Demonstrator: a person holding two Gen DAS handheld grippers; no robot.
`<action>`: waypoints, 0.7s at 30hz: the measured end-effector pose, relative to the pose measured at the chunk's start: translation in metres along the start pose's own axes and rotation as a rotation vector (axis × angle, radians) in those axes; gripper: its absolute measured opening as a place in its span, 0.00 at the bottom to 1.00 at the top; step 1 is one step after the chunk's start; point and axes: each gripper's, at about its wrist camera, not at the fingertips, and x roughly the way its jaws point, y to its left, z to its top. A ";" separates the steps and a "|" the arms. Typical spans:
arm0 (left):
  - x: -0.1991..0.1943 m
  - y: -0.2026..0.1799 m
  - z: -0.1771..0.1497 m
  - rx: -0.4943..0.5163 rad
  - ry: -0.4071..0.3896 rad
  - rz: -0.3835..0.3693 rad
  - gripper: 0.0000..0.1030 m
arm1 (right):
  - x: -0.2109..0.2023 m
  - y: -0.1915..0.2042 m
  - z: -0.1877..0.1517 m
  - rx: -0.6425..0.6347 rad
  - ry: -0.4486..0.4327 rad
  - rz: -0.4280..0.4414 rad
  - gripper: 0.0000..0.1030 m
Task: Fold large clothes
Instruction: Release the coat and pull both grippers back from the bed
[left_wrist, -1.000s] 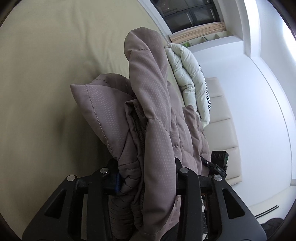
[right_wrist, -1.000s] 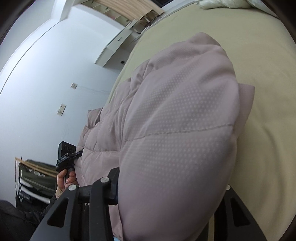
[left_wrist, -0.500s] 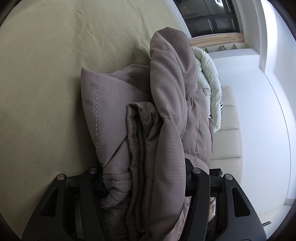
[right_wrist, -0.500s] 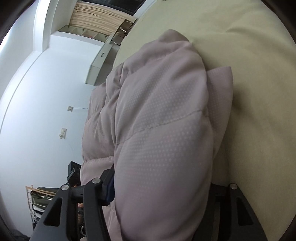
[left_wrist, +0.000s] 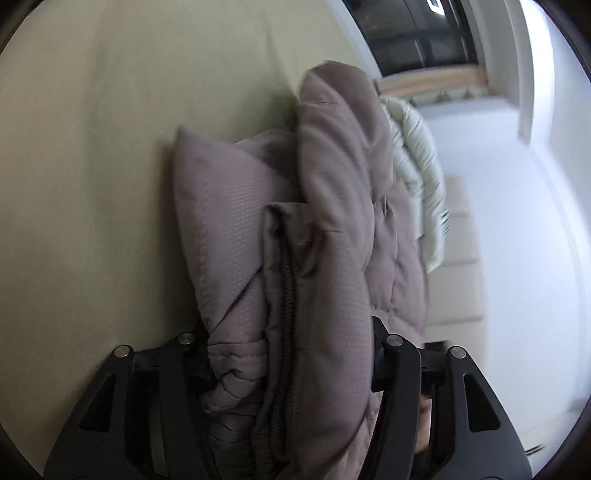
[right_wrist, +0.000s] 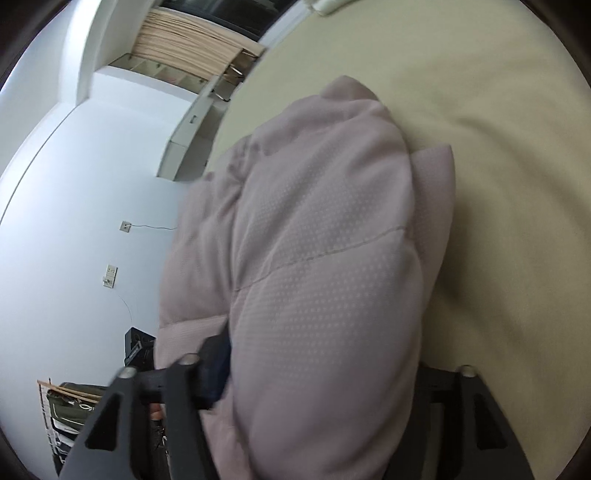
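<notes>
Fingers (left_wrist: 397, 373) of the left gripper (left_wrist: 291, 350) are clamped on a thick bunch of the mauve padded jacket (left_wrist: 332, 236), several quilted layers and a knit edge pinched between them. From that grip the garment's long axis runs straight forward along the fingers, its far end reaching toward a pale green quilt (left_wrist: 421, 155) at the back. The jacket hangs just above or against the beige bed (left_wrist: 92, 166); contact cannot be told. Farther right, the right gripper (right_wrist: 317, 373) grips another fat fold of the same jacket (right_wrist: 325, 258), only its left finger (right_wrist: 212, 369) showing, the padding bulging over the other. Both grippers hold it equally close, so the coming fold seems to turn on laying this bundle flat on the bed (right_wrist: 498, 129).
</notes>
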 end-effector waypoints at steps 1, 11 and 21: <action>-0.002 -0.001 -0.002 0.007 -0.005 -0.006 0.53 | 0.000 -0.009 0.003 0.032 -0.004 0.039 0.71; -0.082 -0.066 -0.058 0.285 -0.211 0.237 0.64 | -0.098 -0.022 -0.045 0.146 -0.251 -0.085 0.82; -0.129 -0.238 -0.192 0.768 -0.699 0.615 0.91 | -0.188 0.086 -0.124 -0.264 -0.668 -0.571 1.00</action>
